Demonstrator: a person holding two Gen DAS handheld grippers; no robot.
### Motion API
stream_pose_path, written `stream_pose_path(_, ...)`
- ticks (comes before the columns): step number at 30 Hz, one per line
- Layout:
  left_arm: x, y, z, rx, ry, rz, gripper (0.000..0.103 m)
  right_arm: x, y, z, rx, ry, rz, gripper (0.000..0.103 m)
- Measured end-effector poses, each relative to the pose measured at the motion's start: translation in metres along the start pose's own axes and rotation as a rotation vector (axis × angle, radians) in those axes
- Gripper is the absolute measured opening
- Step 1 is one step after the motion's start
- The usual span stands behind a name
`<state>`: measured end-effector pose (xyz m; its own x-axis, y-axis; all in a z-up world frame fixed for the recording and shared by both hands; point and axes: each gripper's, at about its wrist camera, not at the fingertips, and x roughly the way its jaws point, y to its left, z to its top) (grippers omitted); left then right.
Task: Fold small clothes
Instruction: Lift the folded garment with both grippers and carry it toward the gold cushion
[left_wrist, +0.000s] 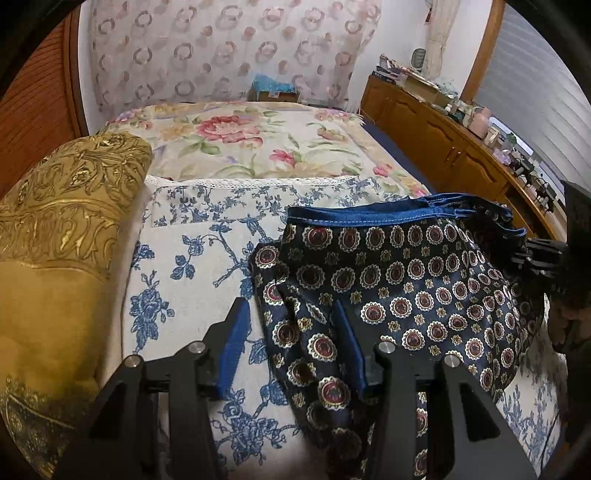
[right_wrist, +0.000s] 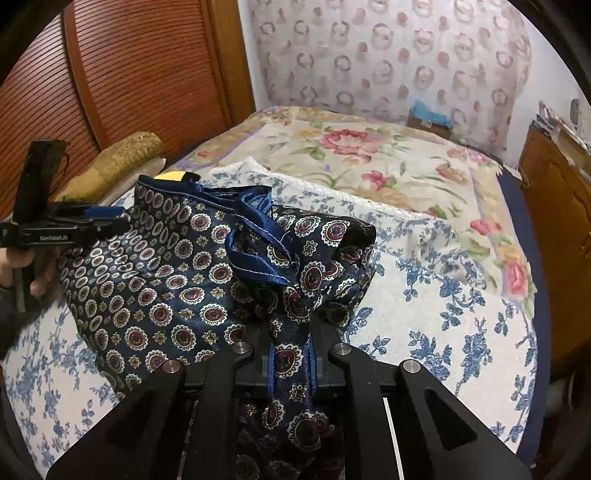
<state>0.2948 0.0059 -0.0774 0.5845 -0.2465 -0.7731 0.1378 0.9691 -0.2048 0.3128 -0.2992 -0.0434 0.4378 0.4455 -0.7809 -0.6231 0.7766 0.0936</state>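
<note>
Dark navy shorts (left_wrist: 399, 280) with round red-and-white medallions and a blue waistband lie on a blue-flowered white cloth (left_wrist: 192, 266) on the bed. My left gripper (left_wrist: 291, 343) is open, its blue-padded fingers (left_wrist: 232, 343) astride the shorts' left edge. My right gripper (right_wrist: 291, 354) is shut on a bunched part of the shorts (right_wrist: 173, 288), with fabric draped back over it. The right gripper also shows at the right edge of the left wrist view (left_wrist: 532, 254), and the left gripper at the left edge of the right wrist view (right_wrist: 88, 221).
A gold patterned cushion (left_wrist: 62, 236) lies to the left of the cloth. A flowered bedspread (left_wrist: 258, 144) stretches behind. A wooden cabinet (left_wrist: 443, 136) with clutter runs along the right side; a slatted wooden door (right_wrist: 140, 74) stands on the left.
</note>
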Motion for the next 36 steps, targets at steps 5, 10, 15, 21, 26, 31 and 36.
stream_pose_path(5,0.002,-0.003,0.000,0.004,-0.007,-0.048,0.031,0.007,-0.002,-0.001,0.027,0.007,0.010,0.012)
stream_pose_path(10,-0.004,-0.005,-0.001,0.019,-0.013,-0.078,0.001,0.008,-0.006,0.001,0.059,-0.001,0.025,0.013)
stream_pose_path(15,-0.040,-0.013,-0.003,0.039,-0.106,-0.098,0.001,-0.008,-0.001,0.006,0.054,-0.050,0.023,0.010)
stream_pose_path(21,-0.082,-0.017,-0.003,0.054,-0.211,-0.099,0.001,-0.040,0.019,0.022,0.018,-0.144,0.006,0.009)
stream_pose_path(26,-0.112,-0.013,0.000,0.059,-0.292,-0.083,0.001,-0.059,0.035,0.038,-0.032,-0.183,-0.004,0.009)
stream_pose_path(31,-0.138,-0.006,-0.001,0.060,-0.359,-0.046,0.001,-0.068,0.058,0.061,-0.105,-0.209,-0.012,0.009)
stream_pose_path(36,-0.162,0.014,-0.009,0.034,-0.420,0.002,0.001,-0.067,0.081,0.086,-0.176,-0.228,-0.010,0.009)
